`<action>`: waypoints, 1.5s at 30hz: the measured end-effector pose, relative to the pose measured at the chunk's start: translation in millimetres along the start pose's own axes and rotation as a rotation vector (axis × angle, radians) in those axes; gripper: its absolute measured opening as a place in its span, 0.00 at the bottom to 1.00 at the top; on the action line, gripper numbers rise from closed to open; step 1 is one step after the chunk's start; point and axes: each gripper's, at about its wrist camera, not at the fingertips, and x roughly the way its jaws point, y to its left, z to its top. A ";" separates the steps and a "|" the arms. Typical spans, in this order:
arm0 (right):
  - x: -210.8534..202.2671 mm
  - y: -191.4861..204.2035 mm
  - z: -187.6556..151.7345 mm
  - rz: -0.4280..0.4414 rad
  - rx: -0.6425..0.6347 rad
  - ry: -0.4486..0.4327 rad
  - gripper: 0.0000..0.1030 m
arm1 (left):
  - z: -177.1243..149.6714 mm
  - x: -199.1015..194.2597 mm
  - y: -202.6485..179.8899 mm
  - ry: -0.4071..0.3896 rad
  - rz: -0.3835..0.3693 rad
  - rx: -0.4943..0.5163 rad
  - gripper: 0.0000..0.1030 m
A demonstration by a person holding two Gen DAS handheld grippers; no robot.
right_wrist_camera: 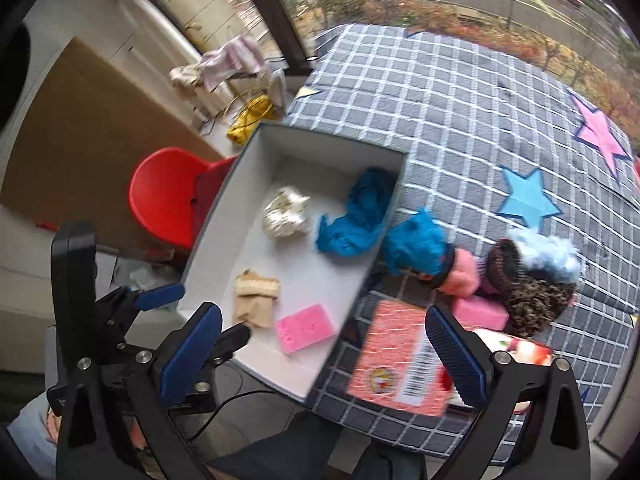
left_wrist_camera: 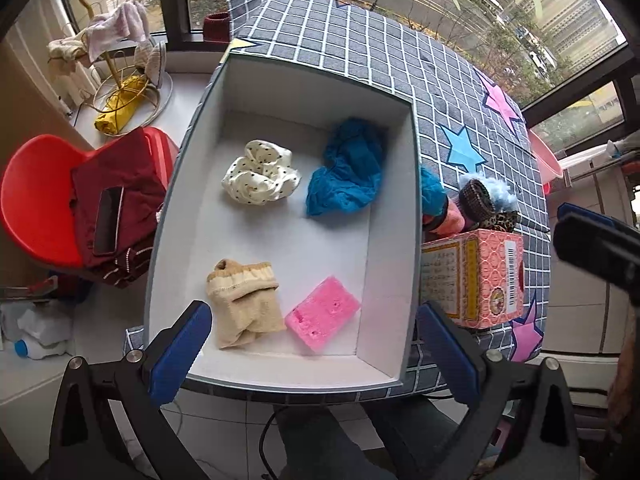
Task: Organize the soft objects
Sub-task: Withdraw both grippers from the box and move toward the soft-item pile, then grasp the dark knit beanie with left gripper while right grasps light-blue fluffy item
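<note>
The left gripper point(left_wrist_camera: 314, 344) hangs nearest the lens, its blue pads spread as wide as they go and nothing between them. It points down over the near end of the white box point(left_wrist_camera: 394, 240), which serves here as the landmark. Just beyond its pads, on the box floor at the near end, lie a beige sock point(left_wrist_camera: 242, 304) and, just beside it on the right, a pink sponge point(left_wrist_camera: 322, 318); neither is touched. Toward the far end of the box rest a cream dotted scrunchie point(left_wrist_camera: 260, 178) and a crumpled blue cloth point(left_wrist_camera: 346, 174), near each other but apart.

The right gripper point(right_wrist_camera: 324, 358) is likewise wide open and empty, held above the box's right near corner and a patterned pink carton point(right_wrist_camera: 396, 354) standing just outside the right wall. Beyond the carton, also outside the right wall, a heap of soft things sits on the checked tablecloth point(right_wrist_camera: 460, 112): a blue cloth piece point(right_wrist_camera: 418, 242), something pink and fuzzy point(right_wrist_camera: 464, 276), a second pink sponge point(right_wrist_camera: 482, 312), a leopard-print scrunchie point(right_wrist_camera: 536, 304) and a pale blue fluffy piece point(right_wrist_camera: 548, 256). Left of the box stands a red chair point(left_wrist_camera: 32, 208).
</note>
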 end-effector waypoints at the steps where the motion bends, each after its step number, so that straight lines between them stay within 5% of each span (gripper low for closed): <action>1: -3.3 -9.6 0.3 -0.009 0.018 -0.006 1.00 | 1.3 0.1 -3.4 0.001 -0.001 0.005 1.00; 12: -10.2 -135.9 -11.4 -0.113 0.281 0.007 1.00 | 22.3 4.8 -53.5 0.028 0.005 0.085 1.00; 23: 44.1 -233.8 -1.3 -0.206 0.394 0.100 1.00 | 46.0 12.6 -112.6 0.057 0.039 0.139 1.00; 30: 105.2 -260.7 33.3 -0.229 0.362 0.148 1.00 | 62.4 25.0 -164.6 0.067 0.061 0.175 1.00; 35: 149.9 -254.9 41.8 -0.282 0.223 0.228 1.00 | 75.7 42.9 -200.1 0.082 0.061 0.175 1.00; 45: 139.3 -323.9 14.8 -0.369 0.234 0.256 1.00 | 110.3 102.4 -252.0 0.142 0.068 0.114 1.00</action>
